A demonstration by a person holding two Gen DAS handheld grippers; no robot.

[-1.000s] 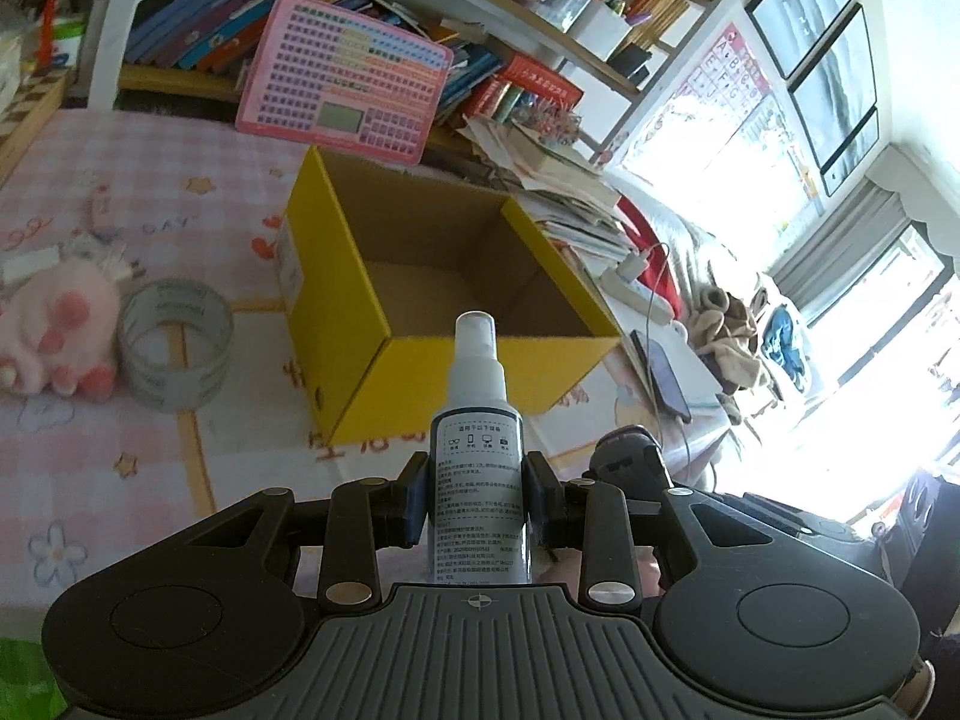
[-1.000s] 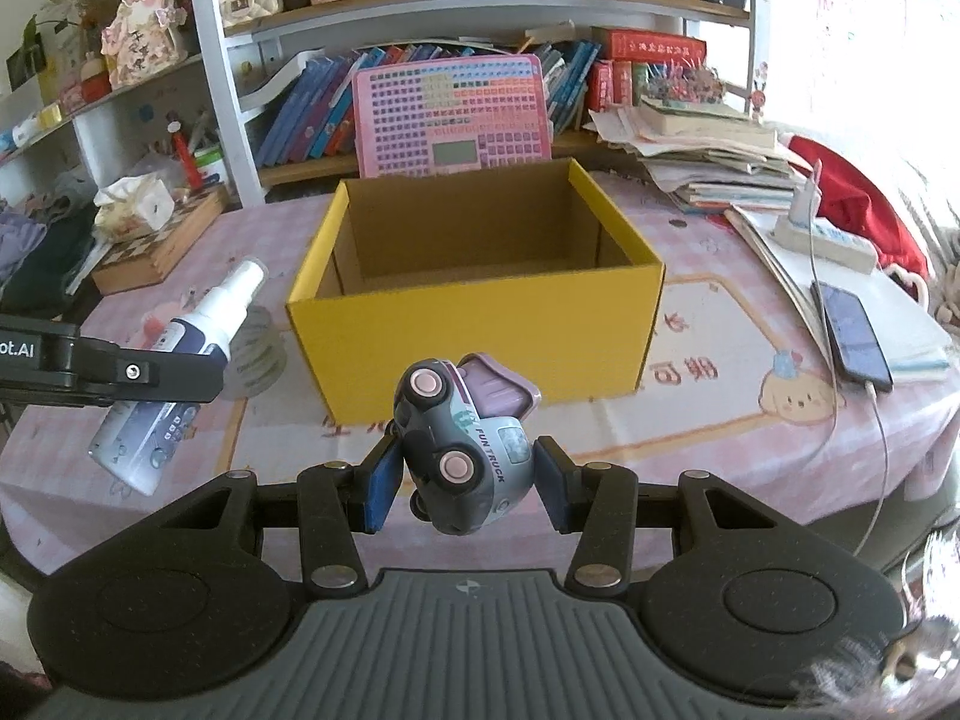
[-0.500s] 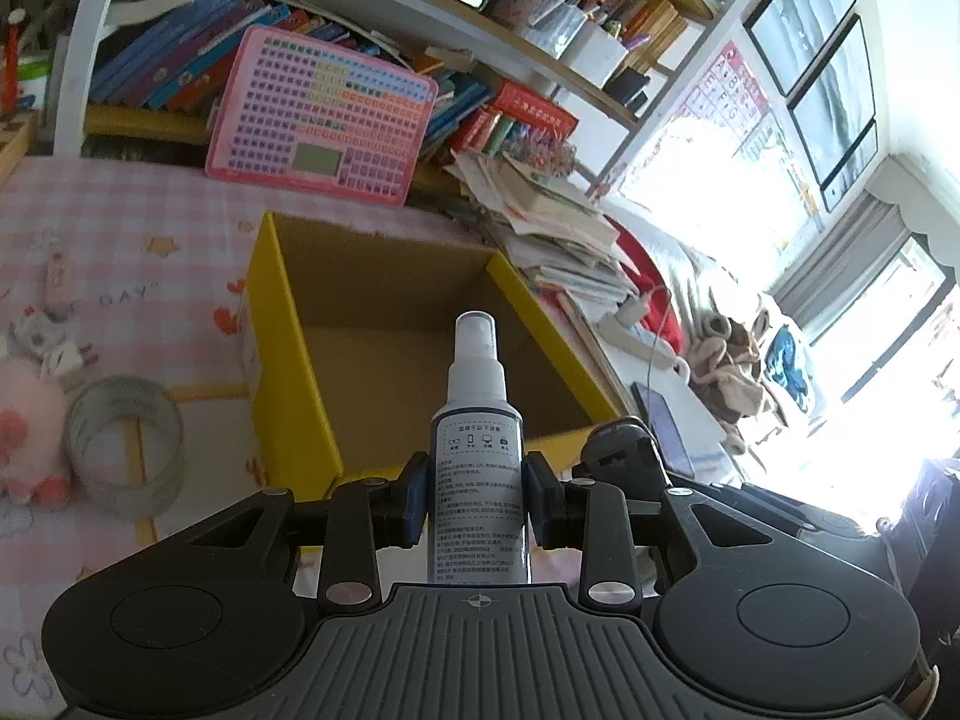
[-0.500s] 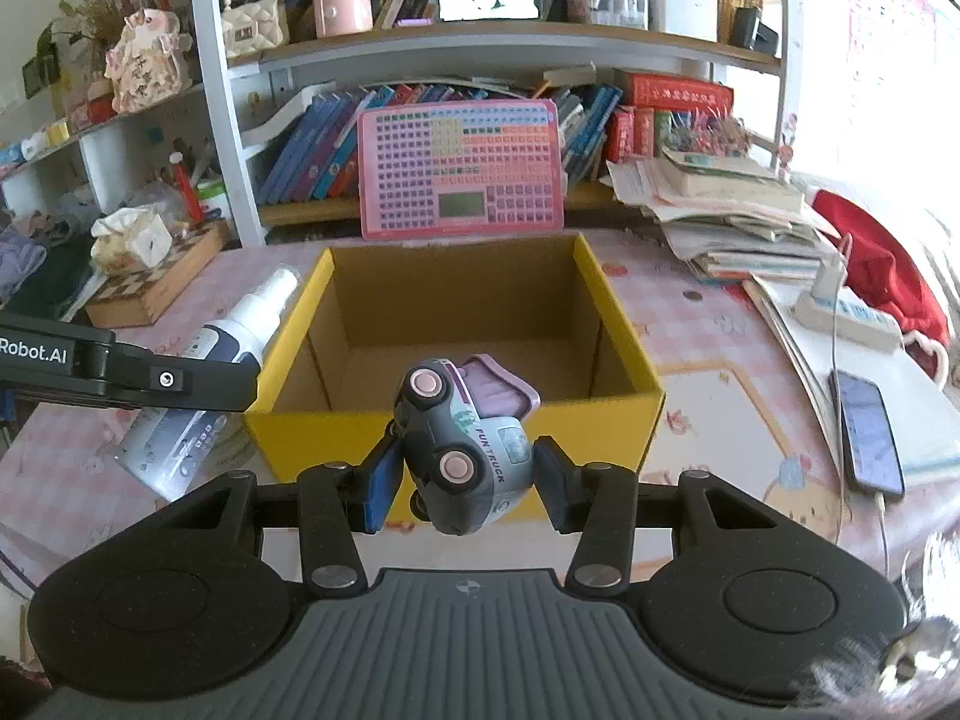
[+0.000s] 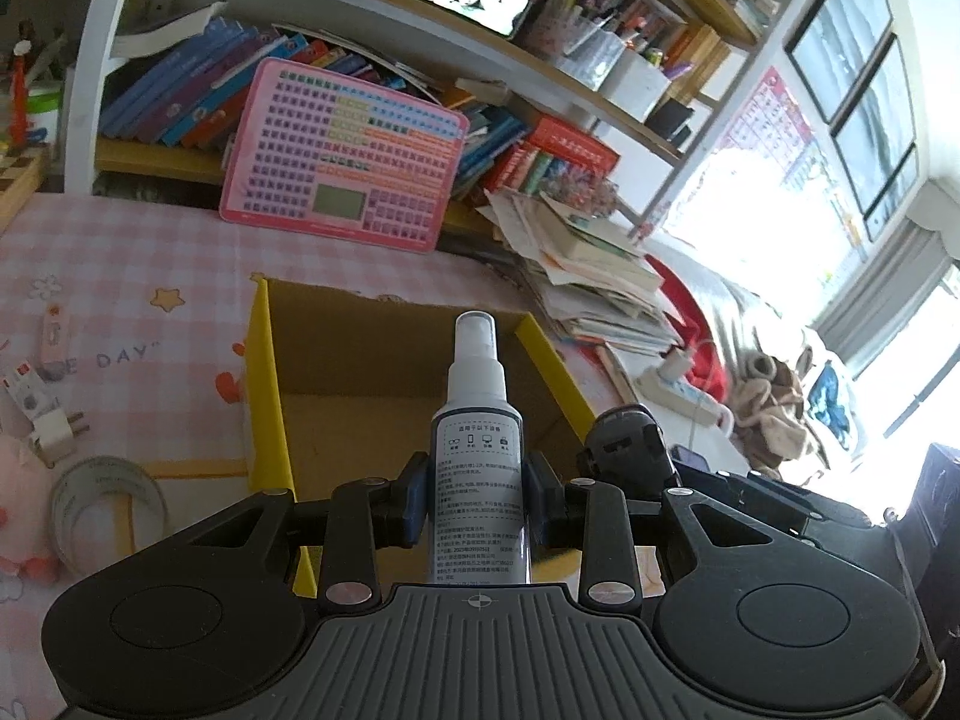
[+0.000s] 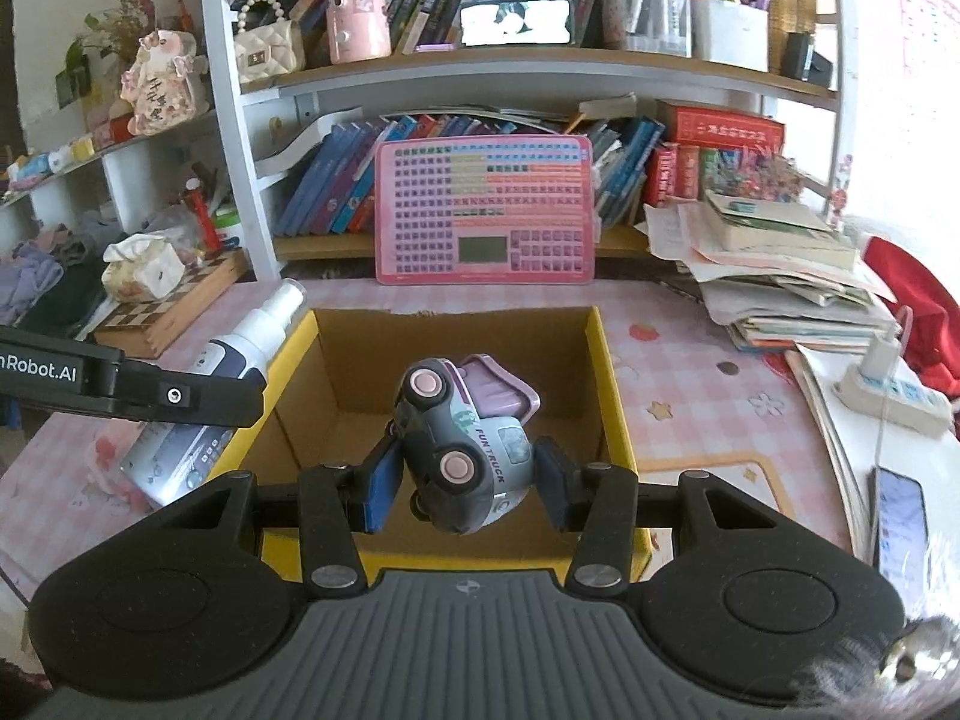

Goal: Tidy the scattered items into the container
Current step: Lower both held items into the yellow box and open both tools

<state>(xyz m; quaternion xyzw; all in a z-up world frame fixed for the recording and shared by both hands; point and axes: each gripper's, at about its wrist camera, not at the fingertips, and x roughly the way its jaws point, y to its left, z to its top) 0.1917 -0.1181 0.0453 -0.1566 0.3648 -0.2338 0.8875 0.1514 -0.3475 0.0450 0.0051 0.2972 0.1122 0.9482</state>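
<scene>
The left tool (image 5: 477, 495) is clenched on a white spray bottle (image 5: 479, 456), which stands upright between its pads at lower centre of the left wrist view. The right tool (image 6: 467, 483) grips a grey toy truck (image 6: 465, 447), wheels turned toward the camera, at centre of the right wrist view. Both loads hang above the open yellow box (image 6: 609, 396) on the pink checked table (image 5: 120, 276), the truck over the box's middle and the bottle nearer its left wall in the right wrist view.

The step in hand looks like the drop into the box. To do it well, bring each load low inside the walls before letting go, so nothing bounces out (the truck has wheels and may roll on the cardboard floor). Keep the two tools apart, since they sit close side by side. Tip the bottle flat rather than leaving it standing, as it would likely topple.

A tape roll (image 5: 108, 495), a pink plush toy (image 5: 21, 480) and a white plug (image 5: 51, 429) lie at left of the left wrist view, outside the box.
</scene>
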